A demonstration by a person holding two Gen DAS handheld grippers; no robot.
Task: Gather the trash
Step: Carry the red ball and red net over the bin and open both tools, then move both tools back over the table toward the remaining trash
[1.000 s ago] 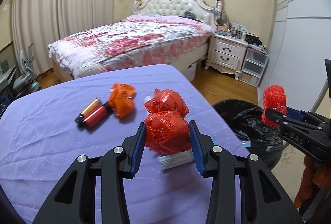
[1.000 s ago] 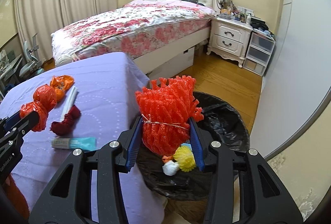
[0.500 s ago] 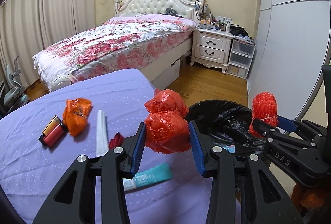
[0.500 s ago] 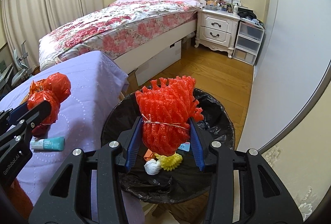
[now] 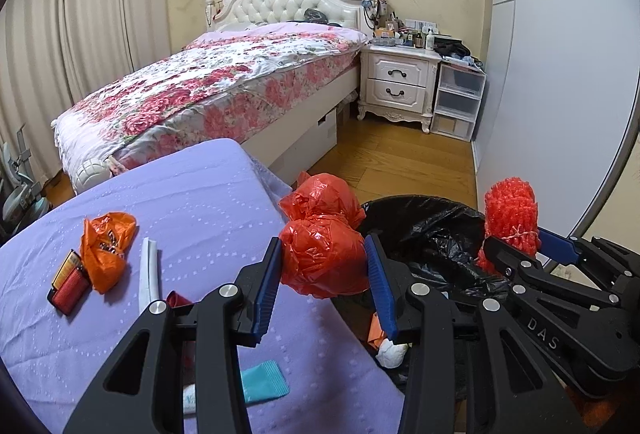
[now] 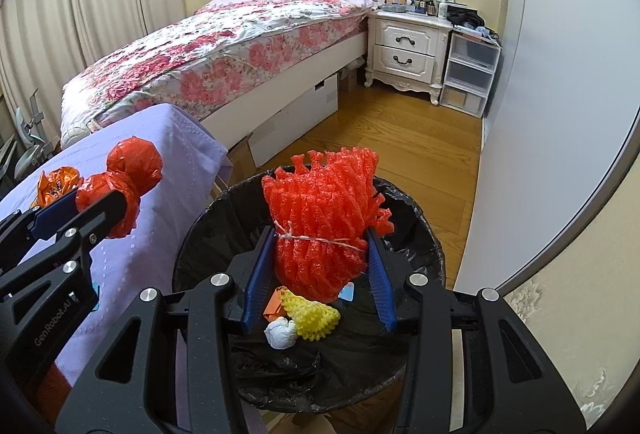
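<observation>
Your left gripper point(image 5: 326, 284) clamps the red bag point(image 5: 324, 258) at the worktop's point(image 5: 192, 209) right edge; your right gripper point(image 6: 318, 274) grips the foam net point(image 6: 324, 230) over the bin point(image 6: 420, 234).

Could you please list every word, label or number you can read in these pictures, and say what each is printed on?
"DAS": on the right gripper, seen from the left wrist.
"GenRobot.AI": on the left gripper, seen from the right wrist.
Print on the teal tube, orange bag and red packet: too small to read.

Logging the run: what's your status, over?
Left gripper shut on red bag. Right gripper shut on foam net, over bin. Nothing blocking.
</observation>
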